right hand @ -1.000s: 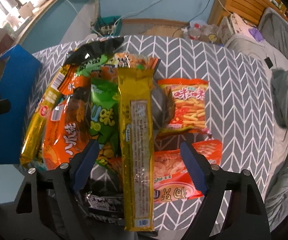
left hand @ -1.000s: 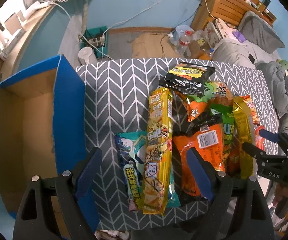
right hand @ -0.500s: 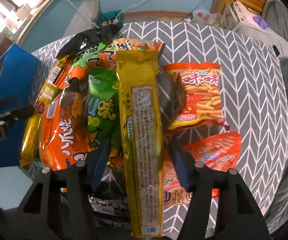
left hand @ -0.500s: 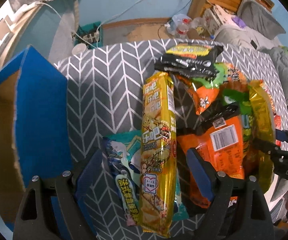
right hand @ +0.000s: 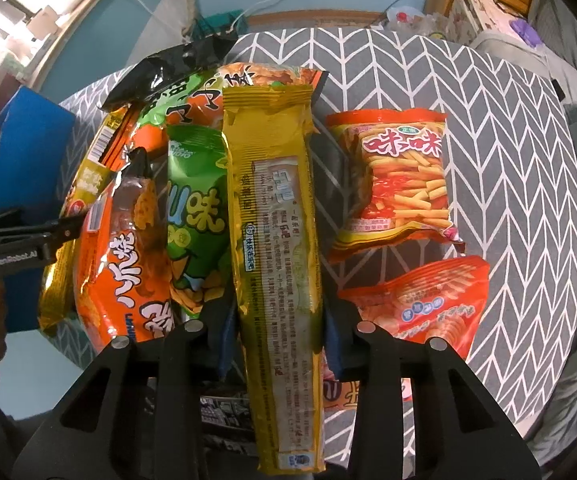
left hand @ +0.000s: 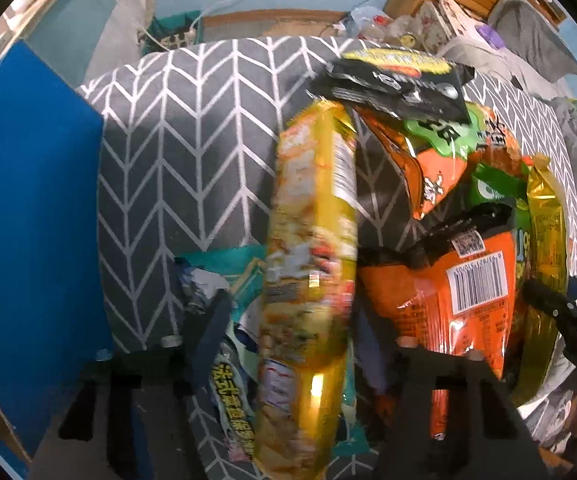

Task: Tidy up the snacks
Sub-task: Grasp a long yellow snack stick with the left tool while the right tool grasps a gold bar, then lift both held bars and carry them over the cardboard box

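Both grippers are mid-grab, each on a long yellow pack. Right gripper [right hand: 275,334] is clamped tight on the gold wafer pack [right hand: 274,216], blue pads [right hand: 226,334] pressed into both sides of it near its lower third. That pack lies printed-back-up along the gripper's line, on top of the pile, with the green chip bag [right hand: 196,216] just beside it on one side and the fries bag [right hand: 402,180] on the other.

Left gripper [left hand: 288,336] is closing its jaws around the yellow cracker sleeve [left hand: 312,264]. The sleeve sits right between the fingers, but it's blurry, so I can't swear the pads are biting yet. It rests over a teal packet [left hand: 228,384], with the orange bag [left hand: 460,292] touching its far side.

So the step looks like picking up, one pack per hand. Next move, I reckon: let the left finish squeezing, then lift both straight up so the loose bags around them don't get dragged along. The blue cardboard box [left hand: 28,220] stands at the table's edge beside the left gripper, so probably that's where they go. The herringbone tablecloth [right hand: 500,160] is slippery-looking, so neighbours may slide.
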Tool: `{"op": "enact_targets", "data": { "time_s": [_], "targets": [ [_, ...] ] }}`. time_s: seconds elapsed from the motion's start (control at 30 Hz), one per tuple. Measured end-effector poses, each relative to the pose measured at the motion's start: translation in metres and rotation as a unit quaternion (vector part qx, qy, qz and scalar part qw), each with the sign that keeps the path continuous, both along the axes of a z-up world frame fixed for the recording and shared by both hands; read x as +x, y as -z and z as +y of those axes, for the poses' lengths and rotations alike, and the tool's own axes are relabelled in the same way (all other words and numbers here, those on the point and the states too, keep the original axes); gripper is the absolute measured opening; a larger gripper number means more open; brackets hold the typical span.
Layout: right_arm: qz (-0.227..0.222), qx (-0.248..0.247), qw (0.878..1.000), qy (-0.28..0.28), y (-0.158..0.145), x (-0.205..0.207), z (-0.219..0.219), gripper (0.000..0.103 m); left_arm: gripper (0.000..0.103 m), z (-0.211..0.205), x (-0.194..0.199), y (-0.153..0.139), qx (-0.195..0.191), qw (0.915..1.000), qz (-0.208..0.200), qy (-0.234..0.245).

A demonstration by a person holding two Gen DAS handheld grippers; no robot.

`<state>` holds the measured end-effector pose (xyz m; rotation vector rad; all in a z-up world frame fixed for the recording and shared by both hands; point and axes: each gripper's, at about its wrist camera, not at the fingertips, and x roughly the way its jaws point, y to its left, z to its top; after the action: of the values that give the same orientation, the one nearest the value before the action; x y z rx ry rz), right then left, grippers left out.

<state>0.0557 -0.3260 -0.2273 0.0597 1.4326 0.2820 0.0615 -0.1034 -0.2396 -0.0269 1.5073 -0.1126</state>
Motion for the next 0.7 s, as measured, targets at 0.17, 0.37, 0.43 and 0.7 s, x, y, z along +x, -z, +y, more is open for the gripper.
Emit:
{"op": "enact_targets", "data": {
  "time_s": [0.17, 0.37, 0.43, 0.7],
  "targets": [
    [-0.007, -0.002, 1.000, -0.007, -0.003, -0.003, 0.002, 0.034, 0.030, -0.002, -0.002, 0.000, 0.010, 0.9999, 0.006, 0.012],
    [-0.013, -0.002, 1.000, -0.010, -0.011, -0.011, 0.007, 0.034, 0.028, 0.007, -0.003, -0.009, -0.012, 0.9999, 0.008, 0.002],
    [-0.016, 0.002, 1.000, -0.008, -0.015, -0.016, 0.007, 0.034, 0.028, 0.012, -0.006, -0.013, -0.014, 0.9999, 0.003, 0.001],
    [-0.040, 0.014, 0.999, 0.009, -0.033, -0.027, 0.001, 0.033, 0.027, 0.025, -0.020, -0.033, -0.032, 0.9993, -0.011, -0.014]
  ]
}}
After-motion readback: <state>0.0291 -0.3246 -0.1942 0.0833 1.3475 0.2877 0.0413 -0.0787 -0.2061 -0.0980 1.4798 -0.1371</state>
